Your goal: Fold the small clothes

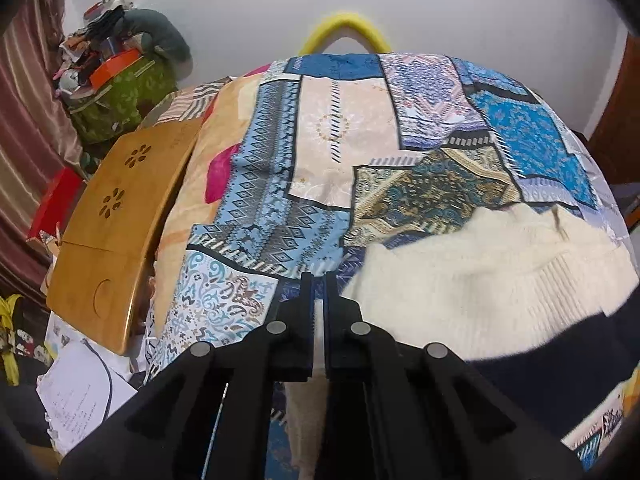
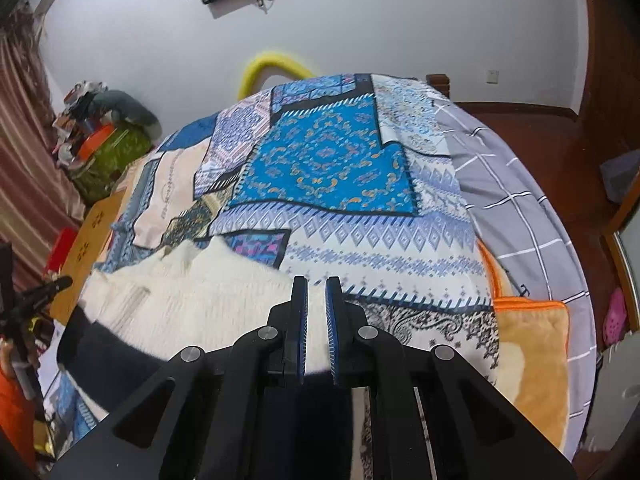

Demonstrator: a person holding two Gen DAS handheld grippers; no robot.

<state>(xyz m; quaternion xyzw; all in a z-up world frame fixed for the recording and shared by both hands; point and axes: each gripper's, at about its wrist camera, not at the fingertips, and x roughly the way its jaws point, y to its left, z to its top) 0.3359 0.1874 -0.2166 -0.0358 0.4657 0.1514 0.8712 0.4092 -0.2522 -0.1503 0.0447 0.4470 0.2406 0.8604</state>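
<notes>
A cream knitted sweater [image 1: 480, 280] with a dark navy part [image 1: 532, 376] lies on the patchwork-patterned bedspread [image 1: 340, 140]. My left gripper [image 1: 318, 280] is shut, with a strip of the sweater's cream fabric pinched between its pads at the garment's left end. In the right wrist view the same sweater [image 2: 192, 296] spreads to the left, its navy part [image 2: 92, 344] at the near left. My right gripper [image 2: 316, 284] is shut on the sweater's right edge, with white knit showing between its blue pads. Both grippers point down at the bed.
A wooden lap desk [image 1: 112, 240] leans at the bed's left side above loose papers [image 1: 80, 392]. A cluttered pile on a green bag [image 1: 120, 84] stands by the curtain. An orange-edged blanket [image 2: 532, 352] and a grey checked sheet [image 2: 520, 200] lie to the right.
</notes>
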